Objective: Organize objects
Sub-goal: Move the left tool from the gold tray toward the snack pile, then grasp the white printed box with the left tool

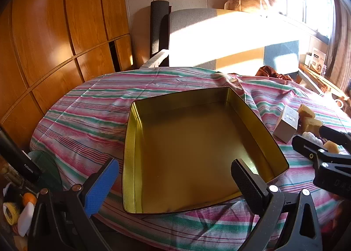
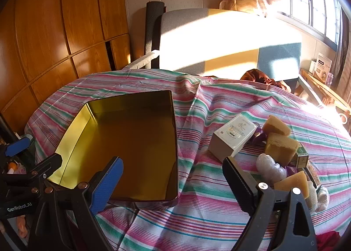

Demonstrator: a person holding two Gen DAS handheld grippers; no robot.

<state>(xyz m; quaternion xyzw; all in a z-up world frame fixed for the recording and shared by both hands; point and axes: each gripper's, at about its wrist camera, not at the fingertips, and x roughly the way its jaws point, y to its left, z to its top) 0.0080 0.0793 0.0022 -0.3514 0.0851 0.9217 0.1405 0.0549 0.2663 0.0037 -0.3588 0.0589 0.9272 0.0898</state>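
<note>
An empty gold tin [image 1: 186,152] lies open on the striped cloth, filling the middle of the left wrist view. My left gripper [image 1: 175,185] hovers over its near edge, open, with nothing between the fingers. In the right wrist view the tin [image 2: 131,141] sits to the left. To its right is a pile: a white carton [image 2: 234,139], yellow sponges [image 2: 280,147], a white wrapped lump [image 2: 269,167] and a small green box [image 2: 301,157]. My right gripper [image 2: 173,185] stands open above the cloth between tin and pile, holding nothing.
The striped tablecloth [image 2: 197,218] is wrinkled behind the tin. A grey chair [image 2: 186,38] stands behind the table and wooden cabinets [image 2: 54,42] line the left wall. Clutter [image 1: 19,209] lies low at the left. A wooden rack [image 2: 322,90] stands at the right.
</note>
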